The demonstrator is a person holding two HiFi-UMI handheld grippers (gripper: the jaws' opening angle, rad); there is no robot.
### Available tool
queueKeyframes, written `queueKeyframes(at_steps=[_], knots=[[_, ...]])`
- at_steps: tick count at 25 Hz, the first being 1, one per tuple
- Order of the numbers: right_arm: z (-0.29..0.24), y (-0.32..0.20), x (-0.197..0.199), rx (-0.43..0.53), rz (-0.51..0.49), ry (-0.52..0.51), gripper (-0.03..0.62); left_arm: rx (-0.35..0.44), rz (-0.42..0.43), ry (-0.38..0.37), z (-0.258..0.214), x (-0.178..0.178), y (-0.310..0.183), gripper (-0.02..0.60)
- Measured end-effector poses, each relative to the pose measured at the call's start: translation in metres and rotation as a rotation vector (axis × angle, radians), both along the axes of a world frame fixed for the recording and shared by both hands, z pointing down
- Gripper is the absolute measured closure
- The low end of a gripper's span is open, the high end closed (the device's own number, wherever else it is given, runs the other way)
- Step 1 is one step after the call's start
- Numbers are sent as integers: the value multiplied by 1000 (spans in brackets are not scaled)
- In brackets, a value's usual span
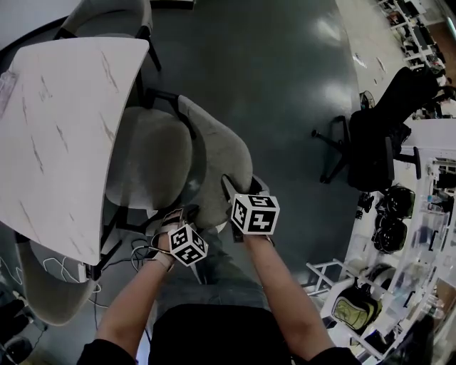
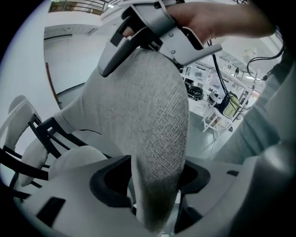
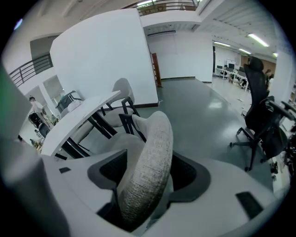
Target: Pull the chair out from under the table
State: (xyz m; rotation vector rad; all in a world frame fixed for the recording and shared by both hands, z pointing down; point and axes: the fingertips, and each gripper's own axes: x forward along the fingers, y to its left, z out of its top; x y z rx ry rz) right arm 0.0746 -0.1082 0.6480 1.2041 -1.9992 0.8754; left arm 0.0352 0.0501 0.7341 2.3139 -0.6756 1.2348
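A grey fabric chair [image 1: 153, 157] stands at the white marble table [image 1: 57, 128], its seat partly under the tabletop's edge. Its curved backrest [image 1: 221, 157] faces me. My left gripper [image 1: 182, 217] is shut on the backrest's lower left edge, and the fabric [image 2: 152, 115] fills the space between its jaws. My right gripper [image 1: 232, 191] is shut on the backrest's rim farther right, with the padded edge [image 3: 150, 152] wedged between its jaws. In the left gripper view, the right gripper [image 2: 152, 28] shows clamped on the top of the backrest.
A black office chair [image 1: 377, 142] stands on the dark floor to the right. More grey chairs sit at the table's far end [image 1: 107, 14] and near left [image 1: 50, 285]. Cables [image 1: 135, 249] lie under the table. Racks with bags [image 1: 356, 306] line the right side.
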Motion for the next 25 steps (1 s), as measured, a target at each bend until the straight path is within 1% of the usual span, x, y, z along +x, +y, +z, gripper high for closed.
queueKeyframes(at_steps=[2,3,5,7,10,14,18,21,25], knots=[[5,1,-2,-25,-3,-5,306,-17,5,-3,8,3,0,354],[7,1,-2,-38,0,-11,307,-18,8,-2,10,5,0,366],[10,1,1,-60,16,-16,324,-16,15,5,12,7,0,370],[12,0,7,-74,39,-6,410,-18,9,19,12,7,-1,374],[12,-1,10,-67,53,6,441,-27,4,16,13,8,-1,387],[13,0,12,-55,70,15,454,-36,19,0,16,8,0,391],[13,-3,22,-68,94,15,464,-40,18,2,17,20,-1,394],[12,-3,39,-70,116,16,464,-46,22,21,16,37,-2,393],[12,-6,70,-74,129,28,464,-59,7,59,16,70,-4,393]])
